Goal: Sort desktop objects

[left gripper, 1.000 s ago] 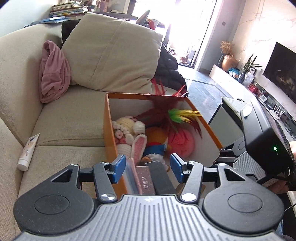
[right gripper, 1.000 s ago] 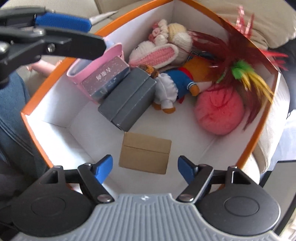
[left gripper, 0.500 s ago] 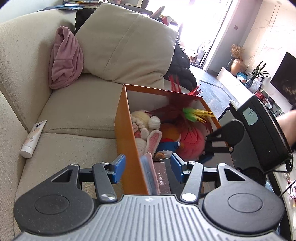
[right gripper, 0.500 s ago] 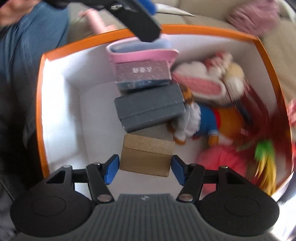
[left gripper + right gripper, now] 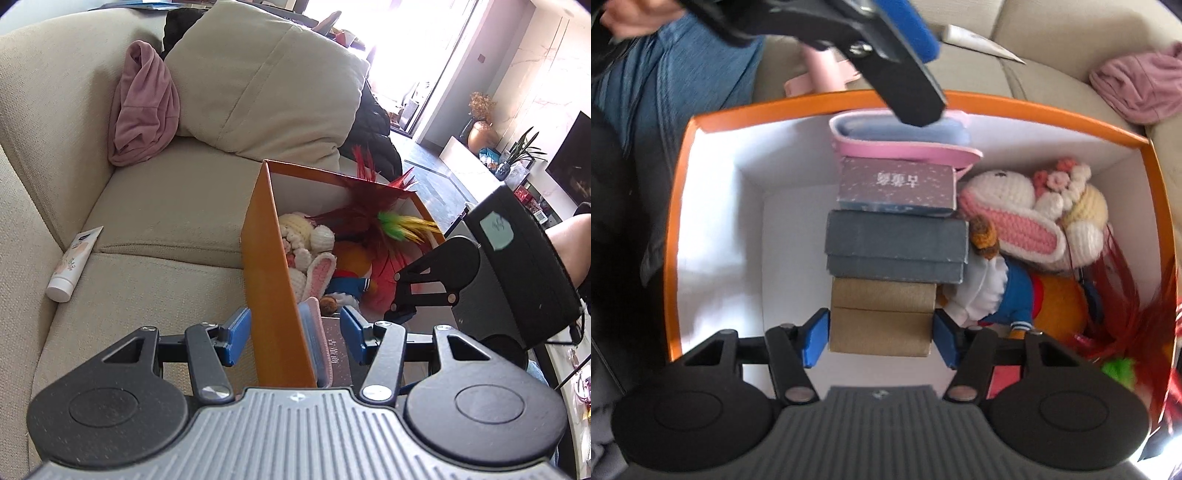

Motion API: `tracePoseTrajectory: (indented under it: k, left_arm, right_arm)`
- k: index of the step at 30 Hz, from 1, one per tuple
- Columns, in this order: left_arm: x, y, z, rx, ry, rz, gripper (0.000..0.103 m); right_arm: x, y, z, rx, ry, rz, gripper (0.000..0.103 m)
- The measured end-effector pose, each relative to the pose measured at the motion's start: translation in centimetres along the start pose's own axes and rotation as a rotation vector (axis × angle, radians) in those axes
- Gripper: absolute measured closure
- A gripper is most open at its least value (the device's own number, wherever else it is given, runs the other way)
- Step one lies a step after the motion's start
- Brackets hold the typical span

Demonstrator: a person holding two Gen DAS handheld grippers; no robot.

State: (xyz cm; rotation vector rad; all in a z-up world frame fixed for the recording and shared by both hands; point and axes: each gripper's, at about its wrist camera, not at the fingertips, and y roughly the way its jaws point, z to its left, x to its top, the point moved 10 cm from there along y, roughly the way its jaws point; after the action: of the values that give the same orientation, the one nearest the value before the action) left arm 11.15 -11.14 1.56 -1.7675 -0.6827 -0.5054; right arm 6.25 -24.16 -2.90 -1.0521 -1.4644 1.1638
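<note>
Brown box [image 5: 880, 320] lies on the floor of the orange box [image 5: 676, 236], between the blue pads of the right gripper [image 5: 880, 338], whose jaws are closing around it; whether the pads press yet I cannot tell. Beyond it sit a grey box [image 5: 895, 246], a speckled box [image 5: 897, 186] and a pink case [image 5: 905, 142] in a row, soft toys [image 5: 1034, 218] alongside. The left gripper [image 5: 293, 338] straddles the box's near wall, jaws wide, gripping nothing.
</note>
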Motion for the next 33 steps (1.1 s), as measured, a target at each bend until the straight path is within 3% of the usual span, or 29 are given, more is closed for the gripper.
tracePoseTrajectory:
  k: [3, 9, 15, 19, 23, 26, 30, 33]
  left_arm:
    - [0.0, -0.3, 0.1, 0.004, 0.0, -0.002, 0.04]
    - [0.6, -1.7, 1.9, 0.032, 0.017, -0.006, 0.041]
    - [1.6, -3.4, 6.6, 0.115, -0.017, -0.001, 0.041]
    - [2.0, -3.8, 10.1, 0.202, -0.045, 0.01, 0.042]
    - [2.6, -3.9, 13.7, 0.297, -0.033, 0.008, 0.043]
    - [2.8, -2.8, 15.0, 0.323, 0.028, 0.04, 0.043]
    - [3.3, -0.3, 15.9, 0.367, 0.121, 0.074, 0.044]
    - [3.8, 1.9, 16.6, 0.38, 0.156, 0.084, 0.044]
  right_arm:
    - [-0.6, -0.4, 0.0, -0.018, -0.037, 0.011, 0.033]
    - [-1.7, -3.8, -0.1, -0.059, 0.03, -0.047, 0.032]
    - [-0.8, -9.7, -1.8, -0.143, 0.229, -0.188, 0.042]
    - [3.4, -11.5, -4.0, -0.121, 0.331, -0.291, 0.053]
    - [8.3, -10.5, -4.6, -0.153, 0.379, -0.327, 0.057]
    - [10.9, -10.1, -6.1, -0.184, 0.437, -0.327, 0.06]
    - [14.2, -7.2, -8.8, -0.187, 0.542, -0.314, 0.073]
    - [15.9, -4.8, -11.0, -0.166, 0.644, -0.295, 0.073]
